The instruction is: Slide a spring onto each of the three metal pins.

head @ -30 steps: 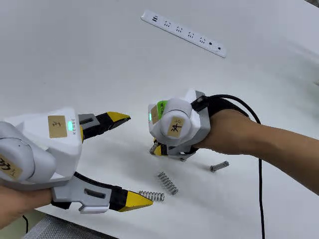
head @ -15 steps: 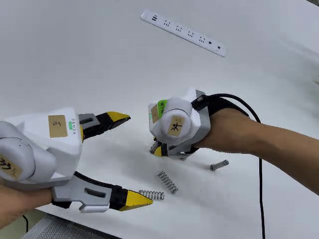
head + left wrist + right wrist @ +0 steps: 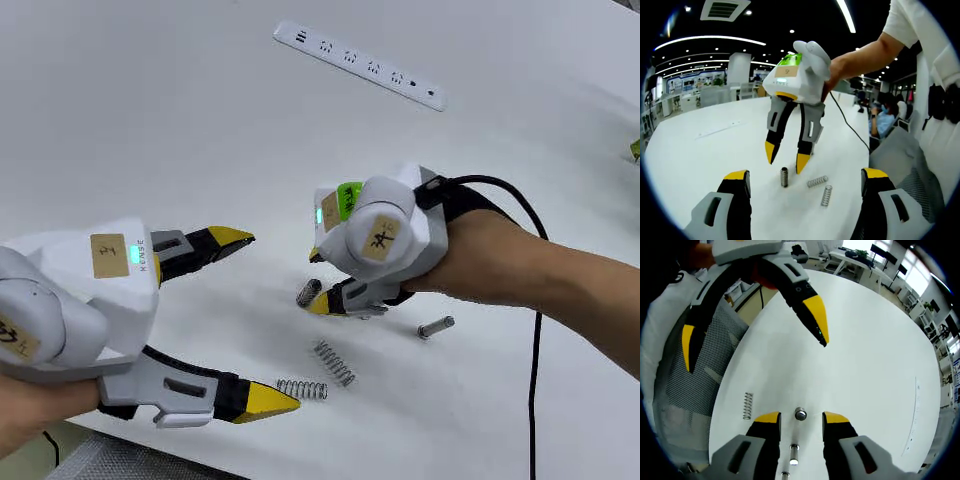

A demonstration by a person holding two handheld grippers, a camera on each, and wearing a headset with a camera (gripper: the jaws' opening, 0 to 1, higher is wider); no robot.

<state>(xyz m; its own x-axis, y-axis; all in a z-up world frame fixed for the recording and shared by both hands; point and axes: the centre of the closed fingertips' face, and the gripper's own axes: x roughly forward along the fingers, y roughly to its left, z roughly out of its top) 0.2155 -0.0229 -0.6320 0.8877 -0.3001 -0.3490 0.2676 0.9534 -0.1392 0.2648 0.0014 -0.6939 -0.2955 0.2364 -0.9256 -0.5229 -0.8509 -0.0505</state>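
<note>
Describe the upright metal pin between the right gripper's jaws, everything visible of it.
The short grey metal pin stands upright on the white table. Its shank looks dark and ribbed in the left gripper view; whether a coil wraps it is too small to tell. From above, the right gripper view shows a round shiny top. It sits between the open jaws of the right gripper, apart from both yellow tips. Only the table appears to touch it.

In the head view, the left gripper [image 3: 272, 320] is cut off by the left edge, and the jaws of the right gripper [image 3: 315, 281] are largely hidden under its own white housing. A green object [image 3: 636, 149], clipped at the right edge, cannot be identified.
</note>
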